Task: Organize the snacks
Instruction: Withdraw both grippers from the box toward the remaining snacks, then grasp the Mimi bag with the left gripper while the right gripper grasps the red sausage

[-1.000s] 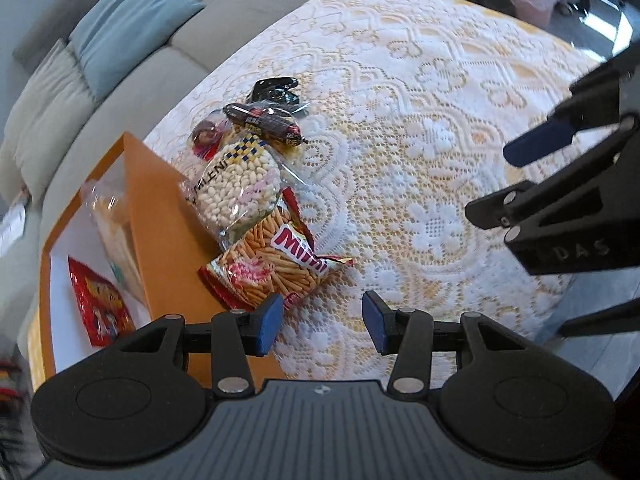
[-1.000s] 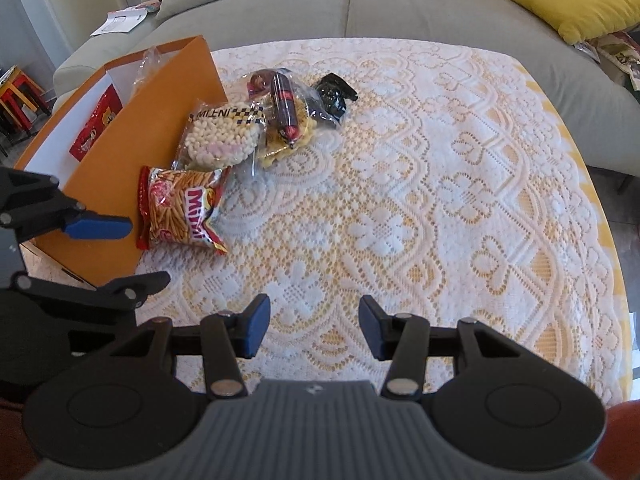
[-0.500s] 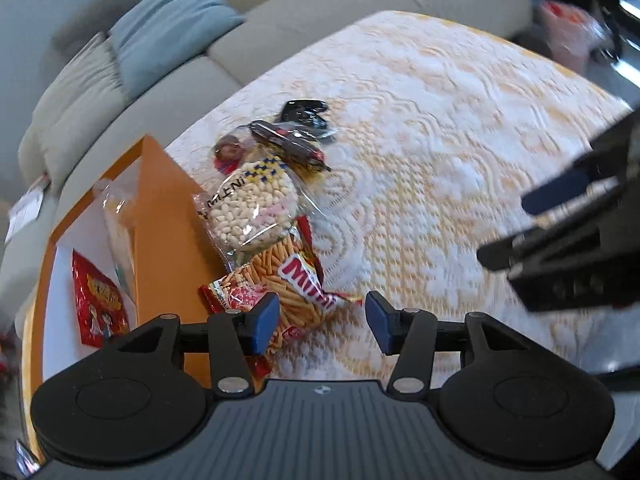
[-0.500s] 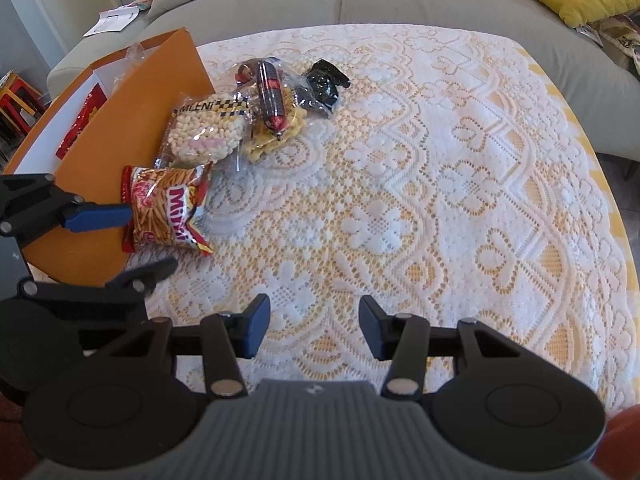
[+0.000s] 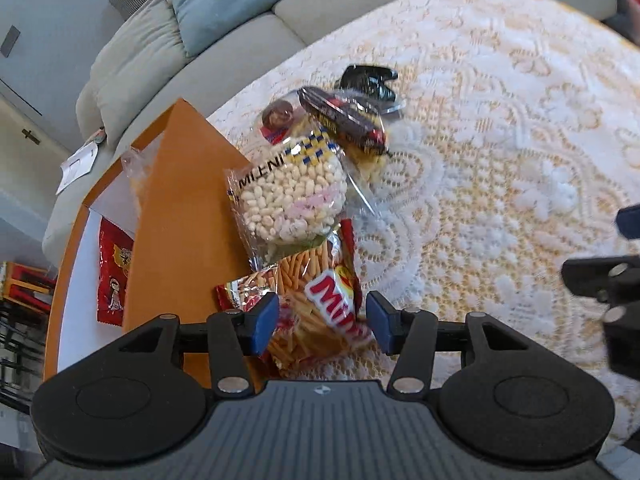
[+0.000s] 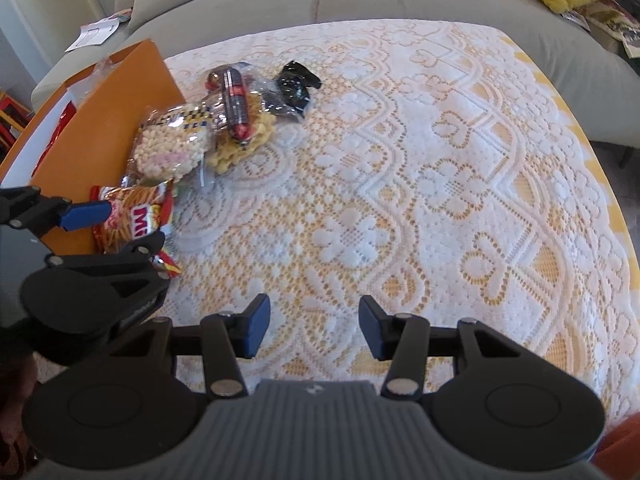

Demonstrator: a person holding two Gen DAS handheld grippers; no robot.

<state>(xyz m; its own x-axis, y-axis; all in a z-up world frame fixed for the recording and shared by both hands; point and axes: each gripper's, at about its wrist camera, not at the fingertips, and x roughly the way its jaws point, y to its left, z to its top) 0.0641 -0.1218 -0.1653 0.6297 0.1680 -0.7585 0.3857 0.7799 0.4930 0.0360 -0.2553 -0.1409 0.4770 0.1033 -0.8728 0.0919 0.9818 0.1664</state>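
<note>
Since a second ago my left gripper (image 5: 318, 322) has dropped over the pretzel stick bag (image 5: 316, 304) beside the orange box (image 5: 180, 216), jaws widened to straddle it ungripped, while my right gripper (image 6: 314, 326) waits open and empty.

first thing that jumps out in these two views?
The left gripper, jaws open, low over the red bag of snack sticks at the near end of a snack pile. The pile lies beside the orange box on a white lace tablecloth. The right gripper is open over bare cloth.
</note>
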